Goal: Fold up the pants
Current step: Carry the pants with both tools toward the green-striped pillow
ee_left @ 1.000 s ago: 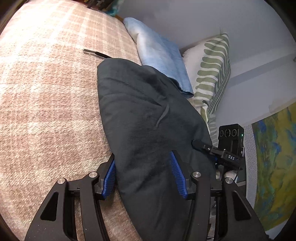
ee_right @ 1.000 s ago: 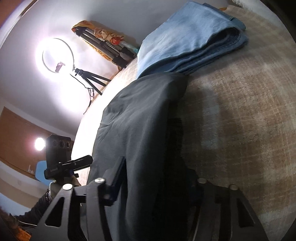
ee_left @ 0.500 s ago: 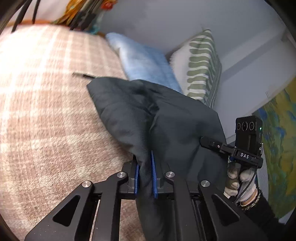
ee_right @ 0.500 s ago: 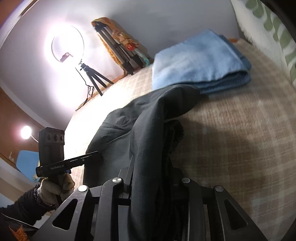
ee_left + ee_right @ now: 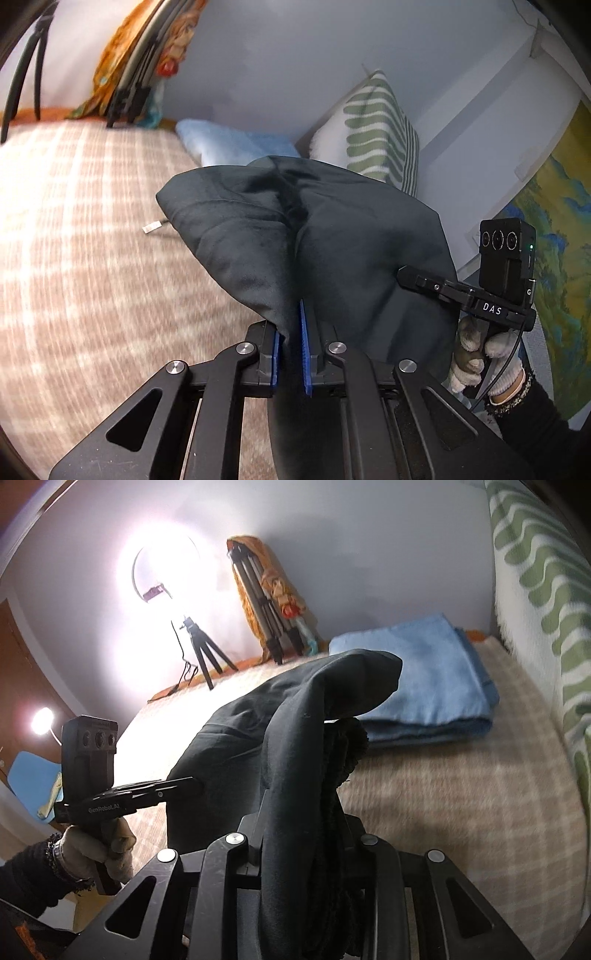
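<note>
The dark grey pants [image 5: 332, 236] are lifted off the plaid bed cover [image 5: 74, 258] and hang in a fold between both grippers. My left gripper [image 5: 291, 328] is shut on one edge of the pants, its blue pads pinching the cloth. My right gripper [image 5: 303, 812] is shut on the other edge of the pants [image 5: 295, 720], with thick bunched cloth between its jaws. Each gripper's hand and camera unit shows in the other's view: the right unit in the left wrist view [image 5: 506, 258], the left unit in the right wrist view [image 5: 88, 753].
Folded light blue jeans [image 5: 417, 679] lie on the bed near the wall. A green-and-white striped pillow [image 5: 380, 129] leans beside them. A bright ring light on a tripod [image 5: 166, 576] and a second tripod [image 5: 266, 602] stand beyond the bed. A small white tag [image 5: 152, 227] lies on the cover.
Both grippers went from open around the pants to shut on them, then lifted the cloth up off the bed, so the wall and tripods come into view.
</note>
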A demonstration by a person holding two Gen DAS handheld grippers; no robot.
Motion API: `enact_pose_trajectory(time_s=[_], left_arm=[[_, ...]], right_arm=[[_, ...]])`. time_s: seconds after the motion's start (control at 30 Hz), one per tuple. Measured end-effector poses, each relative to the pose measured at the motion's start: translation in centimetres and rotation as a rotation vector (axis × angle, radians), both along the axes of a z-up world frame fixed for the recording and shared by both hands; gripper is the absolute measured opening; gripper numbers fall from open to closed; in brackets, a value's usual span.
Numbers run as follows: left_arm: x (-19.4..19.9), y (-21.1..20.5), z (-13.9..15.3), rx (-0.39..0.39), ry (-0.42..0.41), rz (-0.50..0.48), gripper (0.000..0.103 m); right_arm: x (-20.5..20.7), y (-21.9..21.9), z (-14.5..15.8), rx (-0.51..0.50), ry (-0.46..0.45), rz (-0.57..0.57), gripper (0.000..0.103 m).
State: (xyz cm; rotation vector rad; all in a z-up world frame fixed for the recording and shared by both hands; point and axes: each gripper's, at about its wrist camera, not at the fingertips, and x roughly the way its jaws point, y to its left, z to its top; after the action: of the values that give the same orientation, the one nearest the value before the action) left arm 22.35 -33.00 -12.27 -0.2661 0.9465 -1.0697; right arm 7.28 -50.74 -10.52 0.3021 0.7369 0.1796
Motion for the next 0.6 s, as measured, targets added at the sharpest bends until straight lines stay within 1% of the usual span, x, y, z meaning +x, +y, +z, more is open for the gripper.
enact_pose_trajectory(time_s=[0.17,0.43,0.6], left_arm=[[1.6,-1.8,2.0,-0.002,-0.062,-0.006,0.007],[4.1,-4.9,3.8,0.043,-0.166,-0.010,0.007],[5.6,-6.9,5.1,0.041,-0.207,-0.022,0.007]], right_arm=[[1.3,-1.0,1.6,-0.024,-0.037,-0.023,0.025],[4.3,-3.2,3.5,-0.080,-0.071,-0.075,0.025],[6.2,-4.7,4.7,-0.096,-0.097,-0.102,0.025]])
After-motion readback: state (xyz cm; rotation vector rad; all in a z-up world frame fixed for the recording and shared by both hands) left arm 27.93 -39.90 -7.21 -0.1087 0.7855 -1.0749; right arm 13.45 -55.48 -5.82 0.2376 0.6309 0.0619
